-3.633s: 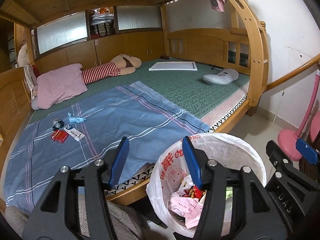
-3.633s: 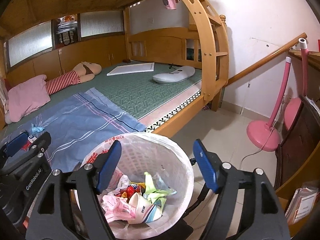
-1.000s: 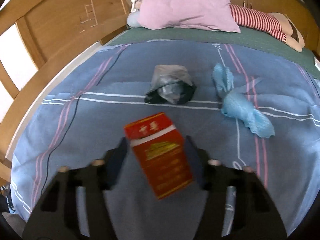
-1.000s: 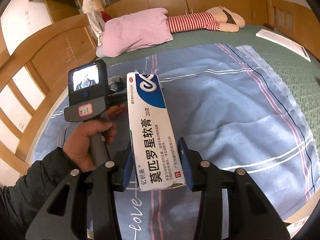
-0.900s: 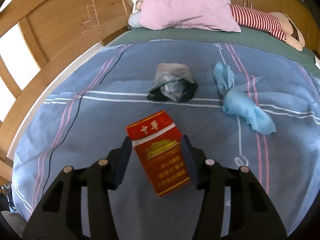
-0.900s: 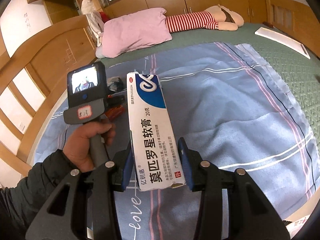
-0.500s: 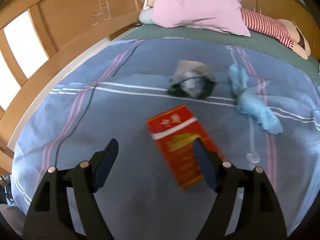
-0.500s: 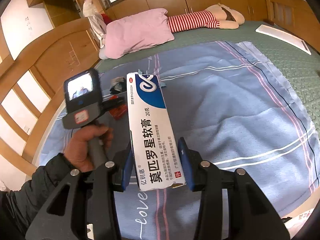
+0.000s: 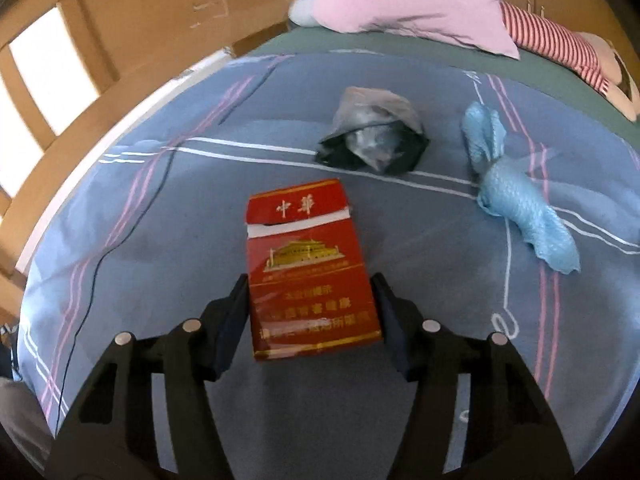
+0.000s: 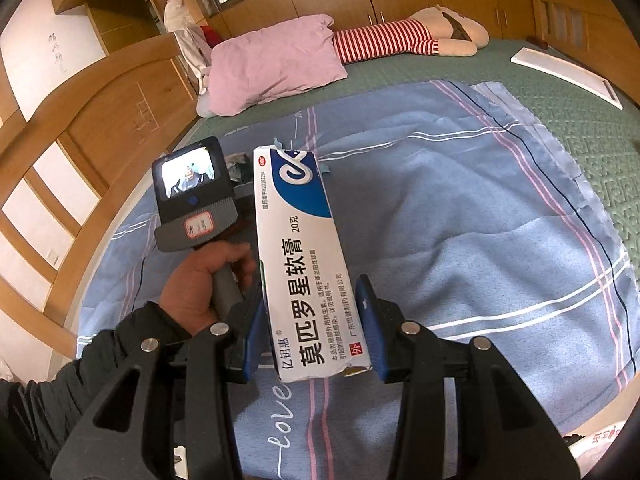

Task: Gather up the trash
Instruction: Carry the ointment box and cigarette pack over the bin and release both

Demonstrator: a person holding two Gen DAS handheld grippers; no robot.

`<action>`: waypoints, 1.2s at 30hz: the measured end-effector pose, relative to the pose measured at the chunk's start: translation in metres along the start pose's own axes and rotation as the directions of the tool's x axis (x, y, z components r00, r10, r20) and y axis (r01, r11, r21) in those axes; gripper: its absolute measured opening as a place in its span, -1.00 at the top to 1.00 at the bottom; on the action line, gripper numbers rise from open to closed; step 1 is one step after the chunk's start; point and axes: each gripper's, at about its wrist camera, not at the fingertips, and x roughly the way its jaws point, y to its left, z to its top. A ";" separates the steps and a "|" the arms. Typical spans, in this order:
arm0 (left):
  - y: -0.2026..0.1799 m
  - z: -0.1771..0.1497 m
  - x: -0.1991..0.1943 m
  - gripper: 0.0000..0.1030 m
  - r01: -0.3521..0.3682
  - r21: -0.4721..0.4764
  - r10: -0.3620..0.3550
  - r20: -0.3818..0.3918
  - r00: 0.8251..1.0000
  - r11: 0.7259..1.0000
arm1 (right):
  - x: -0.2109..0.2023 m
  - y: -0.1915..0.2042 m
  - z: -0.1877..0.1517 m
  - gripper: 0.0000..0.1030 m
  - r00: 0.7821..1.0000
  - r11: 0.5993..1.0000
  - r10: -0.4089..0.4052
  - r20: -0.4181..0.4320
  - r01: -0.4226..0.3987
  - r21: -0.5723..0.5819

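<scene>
The left hand-held gripper [image 9: 312, 312] has its jaws either side of the red cigarette pack [image 9: 308, 264] on the blue bedsheet [image 9: 160, 260], the left pad touching and the right a sliver off, so I cannot tell if it is gripped; the pack's long axis runs toward 12 o'clock, straight along the fingers. Beyond it lie a grey-black crumpled bag [image 9: 374, 140] at 12 to 1 o'clock and a blue wrapper [image 9: 520, 204] at 2 o'clock, both well apart from the jaws. The right hand-held gripper [image 10: 312, 336] is clamped on a white ointment box [image 10: 304, 256], its length pointing to 12 o'clock, so the left is judged nearer the remaining trash.
</scene>
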 end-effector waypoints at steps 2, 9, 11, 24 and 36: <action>0.003 0.001 0.002 -0.17 0.015 -0.001 -0.015 0.000 1.000 1.000 | 0.001 0.000 -0.001 0.17 1.000 1.000 -0.001 -0.005 0.001 0.004; 0.028 -0.010 -0.016 -0.15 -0.007 0.046 0.003 0.092 0.996 0.999 | -0.010 0.003 -0.002 0.17 1.000 1.000 -0.012 0.021 0.012 0.006; 0.038 -0.018 -0.035 -0.15 -0.008 0.074 -0.004 0.153 0.988 0.997 | -0.018 0.008 -0.003 0.17 0.998 0.999 -0.036 0.049 0.036 -0.005; 0.105 -0.107 -0.251 -0.15 0.231 0.367 -0.371 0.376 0.849 0.901 | -0.156 0.014 -0.060 0.17 0.928 0.969 -0.236 0.287 0.201 0.146; 0.120 -0.264 -0.400 -0.16 0.503 0.680 -0.790 0.188 0.583 0.533 | -0.310 0.006 -0.174 0.17 0.760 0.855 -0.514 0.398 0.417 0.307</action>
